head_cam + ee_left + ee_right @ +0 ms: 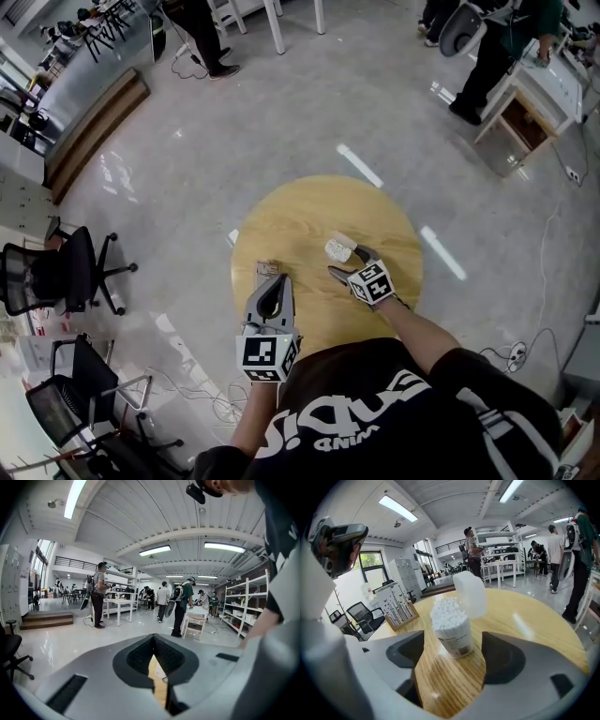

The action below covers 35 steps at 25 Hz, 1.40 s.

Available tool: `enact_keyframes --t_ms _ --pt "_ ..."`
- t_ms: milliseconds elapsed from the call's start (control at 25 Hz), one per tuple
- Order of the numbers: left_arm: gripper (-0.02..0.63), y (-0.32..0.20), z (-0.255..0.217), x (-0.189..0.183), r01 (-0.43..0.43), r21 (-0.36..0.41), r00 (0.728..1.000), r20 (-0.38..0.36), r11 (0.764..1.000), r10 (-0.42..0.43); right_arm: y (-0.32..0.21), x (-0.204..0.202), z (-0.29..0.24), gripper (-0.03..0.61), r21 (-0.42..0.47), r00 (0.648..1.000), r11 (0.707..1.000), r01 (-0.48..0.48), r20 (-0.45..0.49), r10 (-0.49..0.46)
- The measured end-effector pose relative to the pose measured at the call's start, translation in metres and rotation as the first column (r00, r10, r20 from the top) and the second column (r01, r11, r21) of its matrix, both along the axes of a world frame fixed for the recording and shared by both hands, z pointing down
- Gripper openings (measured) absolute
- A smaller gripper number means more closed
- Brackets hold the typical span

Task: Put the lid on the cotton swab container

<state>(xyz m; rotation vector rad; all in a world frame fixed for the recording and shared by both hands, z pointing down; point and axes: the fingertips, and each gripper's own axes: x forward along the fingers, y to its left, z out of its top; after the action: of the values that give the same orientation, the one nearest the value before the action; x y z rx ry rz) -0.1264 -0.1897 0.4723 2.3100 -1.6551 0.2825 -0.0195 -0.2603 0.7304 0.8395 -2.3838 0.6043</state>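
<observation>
Wooden table: one swab container, one lid; left gripper, right gripper.

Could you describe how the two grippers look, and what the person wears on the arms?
The left gripper and the right gripper are light grey, with dark pads inside the jaws. Each carries a cube with black-and-white square markers. The person wears a black short-sleeved shirt with white print.
</observation>
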Motion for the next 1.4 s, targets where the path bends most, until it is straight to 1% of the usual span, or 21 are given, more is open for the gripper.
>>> enact_keyframes --t_ms 280,440,520,600,640,1040,1280,1320,1360,1400 --pt "0.009 0.001 0.001 0.003 -0.004 -0.005 1.0 0.002 1.0 0.004 -0.003 -0.01 -0.003 0.383 -0.005 1.0 1.0 0.026 0.004 -0.026" --pt "0.009 0.001 0.004 0.0 0.005 -0.012 1.0 0.003 1.0 -0.005 -0.003 -0.01 -0.001 0.37 -0.007 1.0 1.0 0.027 -0.003 -0.027" --pt "0.009 0.0 0.004 -0.001 0.008 -0.014 1.0 0.005 1.0 -0.008 -0.005 -0.008 0.0 0.341 -0.001 1.0 1.0 0.015 -0.012 -0.015" --pt "0.009 0.0 0.005 -0.002 0.01 -0.016 1.0 0.007 1.0 -0.01 -0.008 -0.005 0.001 0.248 0.011 1.0 1.0 0.002 -0.024 -0.002" --pt "0.009 0.0 0.006 -0.003 0.011 -0.017 1.0 0.008 1.0 -0.011 -0.008 -0.004 0.002 0.24 0.015 1.0 1.0 0.0 -0.027 0.0" --pt "0.009 -0.002 0.008 -0.005 0.011 -0.026 1.0 0.004 1.0 -0.011 -0.008 -0.006 0.0 0.227 0.031 0.999 0.999 0.038 -0.038 -0.036" --pt "0.011 -0.014 0.013 0.012 -0.058 -0.028 0.998 -0.034 0.998 0.058 -0.005 -0.004 0.0 0.227 0.027 0.999 0.999 0.044 -0.031 -0.043" --pt "0.023 -0.017 0.014 0.015 -0.069 -0.024 0.997 -0.044 0.997 0.068 -0.005 -0.004 0.0 0.227 0.026 0.999 0.999 0.044 -0.029 -0.043" --pt "0.065 -0.02 0.013 0.018 -0.077 -0.019 0.996 -0.053 0.997 0.076 -0.005 -0.004 0.001 0.227 0.025 0.999 0.999 0.044 -0.027 -0.044" --pt "0.123 -0.022 0.013 0.02 -0.082 -0.013 0.995 -0.062 0.997 0.081 -0.004 -0.003 0.001 0.227 0.024 0.999 0.999 0.045 -0.026 -0.045"
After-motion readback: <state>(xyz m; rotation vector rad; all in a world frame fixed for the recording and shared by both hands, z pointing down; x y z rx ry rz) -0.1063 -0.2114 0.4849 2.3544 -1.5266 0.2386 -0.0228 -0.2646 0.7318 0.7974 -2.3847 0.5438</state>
